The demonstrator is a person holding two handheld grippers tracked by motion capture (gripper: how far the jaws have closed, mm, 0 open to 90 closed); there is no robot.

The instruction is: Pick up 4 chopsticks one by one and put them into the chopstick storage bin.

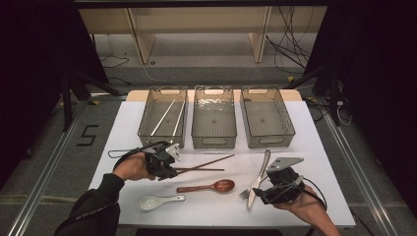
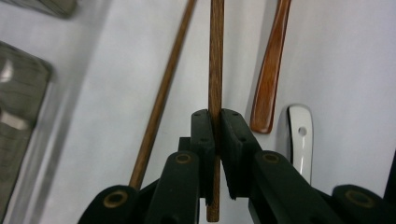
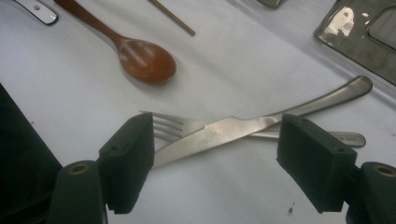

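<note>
The left gripper (image 1: 164, 164) has its fingers (image 2: 203, 140) clenched on a dark wooden chopstick (image 2: 215, 56); in the left gripper view the stick runs straight up between the two black pads, its near end poking out below them. In the high view that chopstick (image 1: 206, 169) lies roughly level, pointing right from the gripper over the white counter (image 1: 314, 147), left of centre. A second wooden chopstick (image 1: 211, 161) slants just beside it, its near end close to the gripper and its far end angled up towards the middle basket (image 1: 214, 140).

The right gripper (image 1: 273, 191) hovers at the near right with its fingers (image 3: 130, 158) released and spread wide, grasping nothing. Between and beyond them lie a metal knife (image 3: 261, 123) crossed over a metal fork (image 3: 175, 126) on the counter.

A brown wooden spoon (image 1: 209, 187) lies near the centre, and a white ceramic spoon (image 1: 155, 200) sits nearer, to the left. Three clear baskets stand in a row at the far side; the left basket (image 1: 147, 125) holds two pale chopsticks (image 1: 164, 118), and the right basket (image 1: 287, 125) is well apart from the gripped stick
</note>
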